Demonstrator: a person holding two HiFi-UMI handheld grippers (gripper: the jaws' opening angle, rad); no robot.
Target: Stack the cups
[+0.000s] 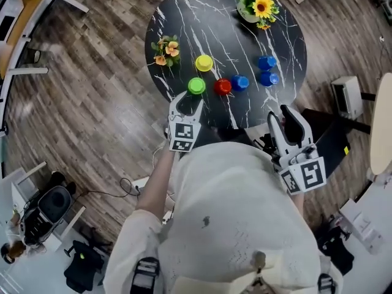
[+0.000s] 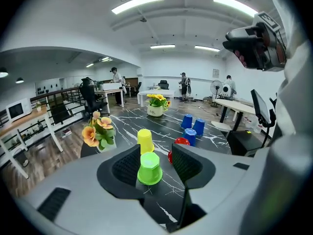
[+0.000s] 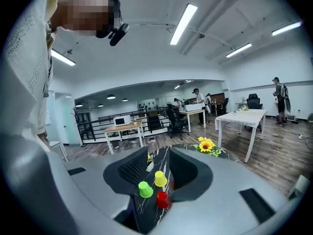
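Note:
Several upturned cups stand on the round black marble table (image 1: 184,17): yellow (image 1: 203,62), green (image 1: 196,86), red (image 1: 222,87), one blue (image 1: 239,82) beside the red, and two more blue (image 1: 267,70) to the right. My left gripper (image 1: 188,103) is open at the table's near edge, just short of the green cup (image 2: 149,168), which shows in the gap between its jaws without touching them. My right gripper (image 1: 282,116) is open and empty off the table's near right edge. It looks across at the green (image 3: 145,189), yellow (image 3: 160,178) and red (image 3: 162,199) cups.
A pot of orange flowers (image 1: 166,49) stands at the table's left rim and a sunflower pot (image 1: 257,3) at the far side. On the wooden floor are a white box (image 1: 347,94) to the right and an office chair (image 1: 52,204) at lower left.

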